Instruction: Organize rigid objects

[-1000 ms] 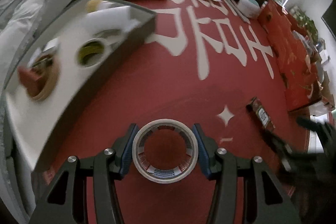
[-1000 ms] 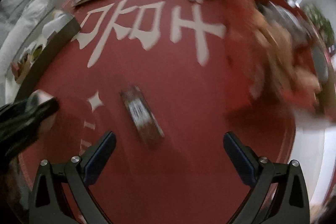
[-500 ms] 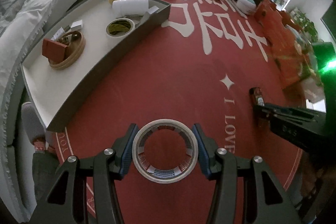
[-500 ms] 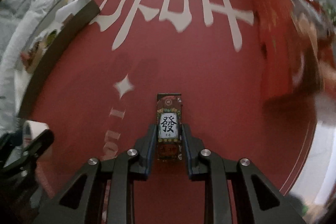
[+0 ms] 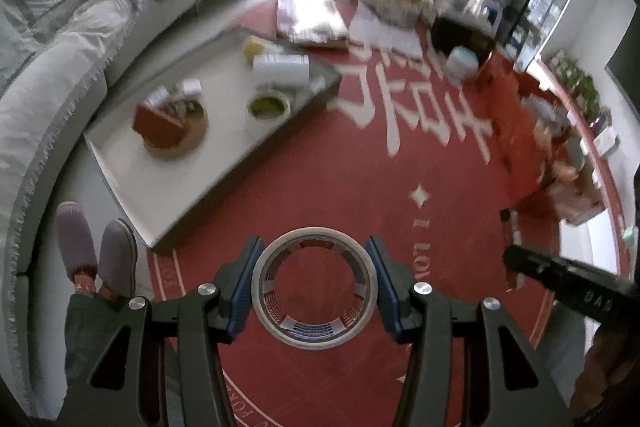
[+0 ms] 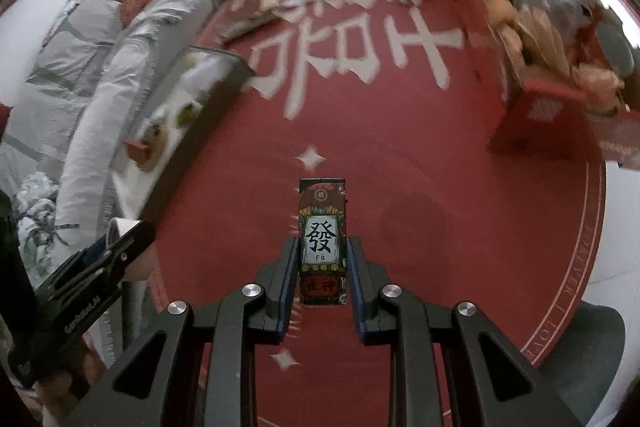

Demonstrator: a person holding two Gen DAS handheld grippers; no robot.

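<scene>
Above the red rug (image 5: pixel 320 167), I hold my left claw (image 5: pixel 316 291) pinched on a roll of tape (image 5: pixel 316 289) and my right claw (image 6: pixel 322 263) pressed onto a small printed box (image 6: pixel 322 239). Both are lifted clear. I judge the carry under way; next I must swing left to the white tray (image 5: pixel 132 179) by the sofa (image 5: pixel 60 67) and set them down.

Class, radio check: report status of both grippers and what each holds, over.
Left gripper shut on tape roll. Right gripper shut on small printed box. Both above red rug; white tray unobstructed.
</scene>
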